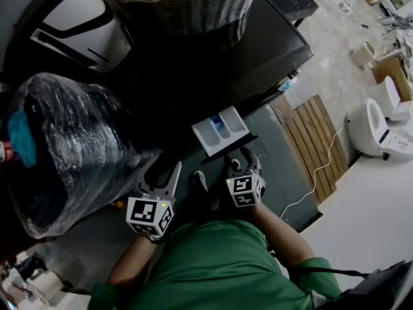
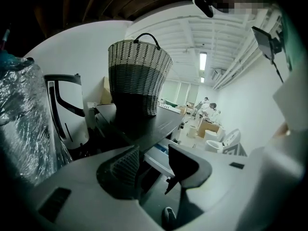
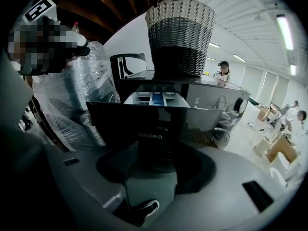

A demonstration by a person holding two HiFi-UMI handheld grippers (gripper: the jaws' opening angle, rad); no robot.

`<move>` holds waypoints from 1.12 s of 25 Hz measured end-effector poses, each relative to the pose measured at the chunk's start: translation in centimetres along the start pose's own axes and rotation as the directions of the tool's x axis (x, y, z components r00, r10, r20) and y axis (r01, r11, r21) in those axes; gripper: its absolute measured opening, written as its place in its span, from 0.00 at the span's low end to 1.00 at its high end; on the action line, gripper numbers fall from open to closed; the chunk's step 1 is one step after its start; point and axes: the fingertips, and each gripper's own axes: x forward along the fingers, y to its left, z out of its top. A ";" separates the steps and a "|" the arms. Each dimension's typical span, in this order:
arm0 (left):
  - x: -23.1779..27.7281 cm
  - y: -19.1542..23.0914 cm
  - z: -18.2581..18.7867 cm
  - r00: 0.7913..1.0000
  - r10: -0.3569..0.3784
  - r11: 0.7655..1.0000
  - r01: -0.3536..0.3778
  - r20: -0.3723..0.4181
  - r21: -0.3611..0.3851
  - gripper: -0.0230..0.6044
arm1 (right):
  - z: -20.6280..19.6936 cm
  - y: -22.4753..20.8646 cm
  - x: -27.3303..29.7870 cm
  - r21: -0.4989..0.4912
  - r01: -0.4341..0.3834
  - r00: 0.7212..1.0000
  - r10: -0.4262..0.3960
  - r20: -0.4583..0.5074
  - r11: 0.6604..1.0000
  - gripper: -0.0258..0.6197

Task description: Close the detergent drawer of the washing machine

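The washing machine (image 1: 258, 57) has a dark top, and its detergent drawer (image 1: 222, 129) stands pulled out, showing white and blue compartments. My right gripper (image 1: 242, 161) is right at the drawer's dark front panel (image 3: 144, 124). Its jaws stand wide apart, the panel's lower edge runs across the gap, and neither pad presses on it. My left gripper (image 1: 165, 173) hangs to the left of the drawer and a little lower. It is open, with nothing between its fingers (image 2: 126, 168). The drawer (image 2: 156, 153) shows through their gap, further off.
A woven basket (image 1: 187, 5) stands on the machine's top. A large plastic-wrapped bundle (image 1: 71, 147) sits close on the left. A wooden pallet (image 1: 316, 141), a white cable (image 1: 316, 179) and a white toilet (image 1: 371, 128) are on the floor to the right.
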 end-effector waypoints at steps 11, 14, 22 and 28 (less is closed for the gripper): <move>-1.4 2.2 0.2 0.997 0.082 0.996 -0.082 -0.002 -0.033 0.36 | 4.3 -0.1 3.9 0.044 -0.024 1.000 0.024 0.016 0.999 0.40; -1.6 3.0 0.2 0.994 0.105 0.993 -0.105 0.002 -0.049 0.36 | 5.5 -0.2 5.1 0.044 -0.021 0.999 0.020 0.026 0.999 0.40; -2.2 5.1 -0.7 0.988 0.151 0.984 -0.151 -0.009 -0.095 0.36 | 7.7 0.1 7.3 0.037 -0.029 0.999 0.029 0.018 0.999 0.41; -2.0 5.7 -0.7 0.986 0.164 0.980 -0.166 -0.025 -0.113 0.36 | 8.9 -0.1 8.3 0.048 -0.023 1.000 0.022 0.011 0.999 0.41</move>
